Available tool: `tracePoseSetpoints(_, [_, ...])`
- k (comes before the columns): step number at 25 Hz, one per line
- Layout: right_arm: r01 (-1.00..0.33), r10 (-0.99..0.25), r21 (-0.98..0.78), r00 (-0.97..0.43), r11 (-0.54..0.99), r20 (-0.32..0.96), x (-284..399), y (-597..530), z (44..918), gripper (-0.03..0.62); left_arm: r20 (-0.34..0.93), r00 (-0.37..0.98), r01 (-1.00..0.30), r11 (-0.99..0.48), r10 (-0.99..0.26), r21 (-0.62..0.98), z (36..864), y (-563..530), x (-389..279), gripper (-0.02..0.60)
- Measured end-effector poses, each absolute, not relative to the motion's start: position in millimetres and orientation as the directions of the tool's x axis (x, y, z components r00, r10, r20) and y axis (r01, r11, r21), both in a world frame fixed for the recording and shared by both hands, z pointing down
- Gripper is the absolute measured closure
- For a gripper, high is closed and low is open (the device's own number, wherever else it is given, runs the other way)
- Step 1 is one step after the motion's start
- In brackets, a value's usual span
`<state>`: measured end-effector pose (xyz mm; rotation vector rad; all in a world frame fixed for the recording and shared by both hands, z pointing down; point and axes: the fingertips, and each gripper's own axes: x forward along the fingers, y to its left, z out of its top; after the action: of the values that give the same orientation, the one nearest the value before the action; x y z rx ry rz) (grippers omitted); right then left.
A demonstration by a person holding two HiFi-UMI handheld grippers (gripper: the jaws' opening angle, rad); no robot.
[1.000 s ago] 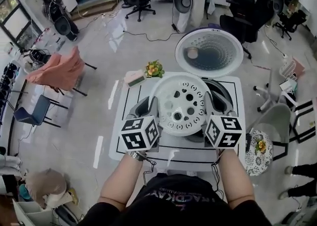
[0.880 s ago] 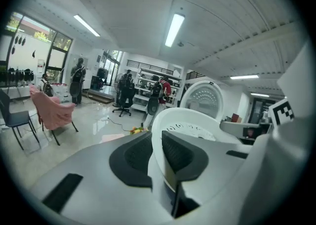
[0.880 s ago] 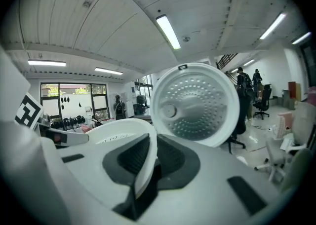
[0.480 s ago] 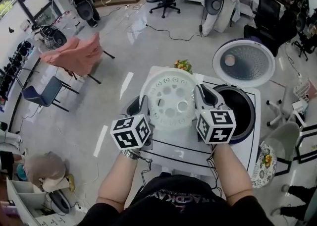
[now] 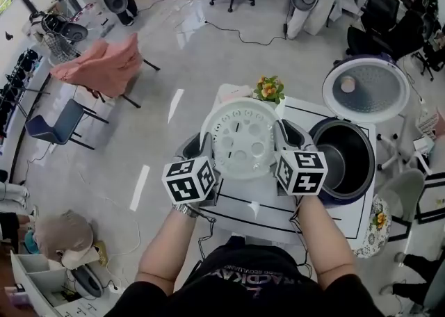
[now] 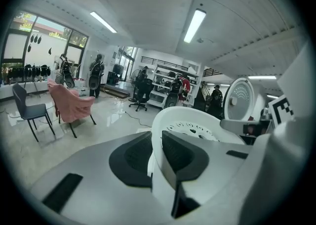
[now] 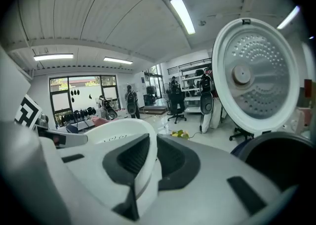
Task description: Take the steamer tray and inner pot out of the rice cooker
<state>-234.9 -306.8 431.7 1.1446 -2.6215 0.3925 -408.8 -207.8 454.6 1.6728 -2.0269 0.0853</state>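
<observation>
The white table (image 5: 316, 115) carries the rice cooker (image 5: 332, 196) at its right end, seen from the person's side; well to the left of the cooker, out on the floor, a chair with a pink cloth (image 5: 104, 65) stands apart from the table. The cooker's round lid (image 5: 366, 90) is raised fully open behind the cooker, with its pale perforated inner face turned forward; inside the cooker the dark inner pot (image 5: 351, 152) sits in its place. The white steamer tray (image 5: 241, 140) is out of the cooker; it is held just to the left of it, over the table, and its floor with round holes faces up. The left gripper (image 5: 206, 147) is clamped on the tray's rim on the side far from the cooker; in the left gripper view the white rim stands between the two dark pads (image 6: 133, 155), which press on it. The right gripper (image 5: 281, 136) is clamped on the rim on the side next to the cooker; in the right gripper view its pads (image 7: 170, 157) close on the thin white wall in the same way. A small pot of orange flowers (image 5: 268, 90) stands on the table behind the tray, to the left of the cooker.
</observation>
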Motion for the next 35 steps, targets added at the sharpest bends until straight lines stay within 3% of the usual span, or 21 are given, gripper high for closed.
tracePoseSetpoints(35, [-0.798,-0.601,-0.216,-0.575,0.563,0.555,-275.8,-367.8,643.4,0.543,0.588,-0.041,-0.922,0.257,-0.808,0.289,640.6,-273.9,-454.4,0.518])
